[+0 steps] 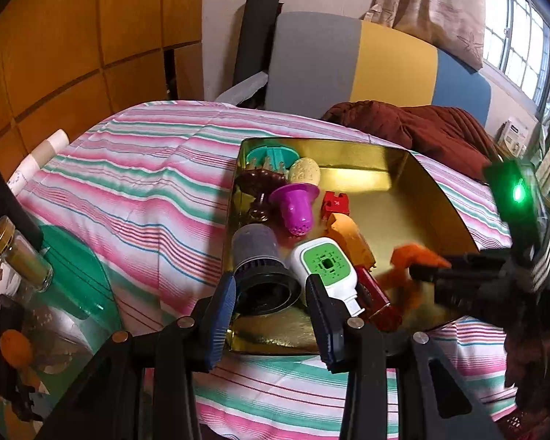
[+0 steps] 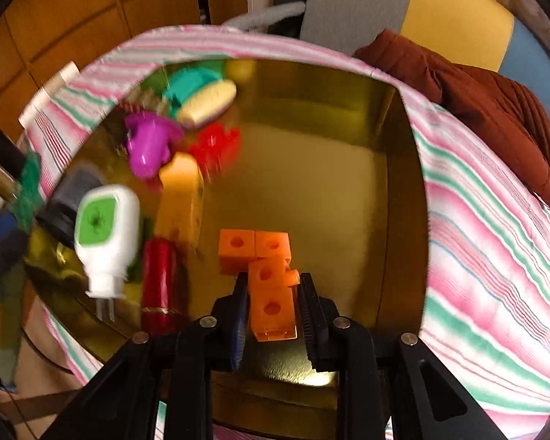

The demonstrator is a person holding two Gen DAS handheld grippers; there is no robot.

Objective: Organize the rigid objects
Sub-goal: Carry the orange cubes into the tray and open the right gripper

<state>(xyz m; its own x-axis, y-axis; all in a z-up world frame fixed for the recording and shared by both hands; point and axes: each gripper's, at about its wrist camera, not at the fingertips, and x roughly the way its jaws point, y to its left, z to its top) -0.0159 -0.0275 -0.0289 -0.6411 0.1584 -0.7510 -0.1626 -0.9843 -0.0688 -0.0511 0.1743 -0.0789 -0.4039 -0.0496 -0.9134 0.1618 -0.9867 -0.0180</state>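
An open gold box (image 1: 348,146) lies on a striped bedspread (image 1: 146,168). My left gripper (image 1: 271,286) is at its near left corner, pads against the wide end of a dark grey cylinder (image 1: 256,249). My right gripper (image 2: 274,280) is over the box floor, shut on an orange piece of linked cubes (image 2: 271,308). In the left wrist view that gripper (image 1: 421,267) comes in blurred from the right. The left part of the box holds a purple cup (image 1: 295,205), a red block (image 1: 335,203), a white and green plug-in device (image 1: 322,264), a dark red tube (image 1: 377,300) and an orange-yellow piece (image 1: 348,234).
A brown-red blanket (image 1: 421,124) is bunched beyond the box, before a grey, yellow and blue headboard (image 1: 348,62). At the bed's left edge stand a glass jar (image 1: 22,256) and a teal plate (image 1: 77,278). The right half of the box floor (image 2: 330,190) is bare.
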